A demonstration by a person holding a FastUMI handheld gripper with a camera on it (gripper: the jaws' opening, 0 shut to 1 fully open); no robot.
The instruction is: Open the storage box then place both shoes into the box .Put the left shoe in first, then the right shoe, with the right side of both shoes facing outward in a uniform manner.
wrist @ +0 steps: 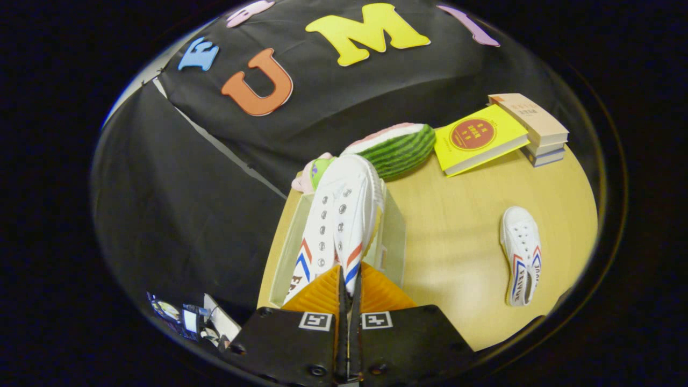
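gripper (348,293) pinches held shoe (344,209) over open storage box (395,236) | blocked beyond: watermelon toy (400,149), books (486,137) | open table (457,252) (wide gap) between box and second shoe (521,255)

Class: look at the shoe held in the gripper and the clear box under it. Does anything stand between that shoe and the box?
Nothing visible does. The gripper is shut on the held shoe, which hangs over the open box. The watermelon toy lies beyond the box, and the second shoe lies apart on the table.
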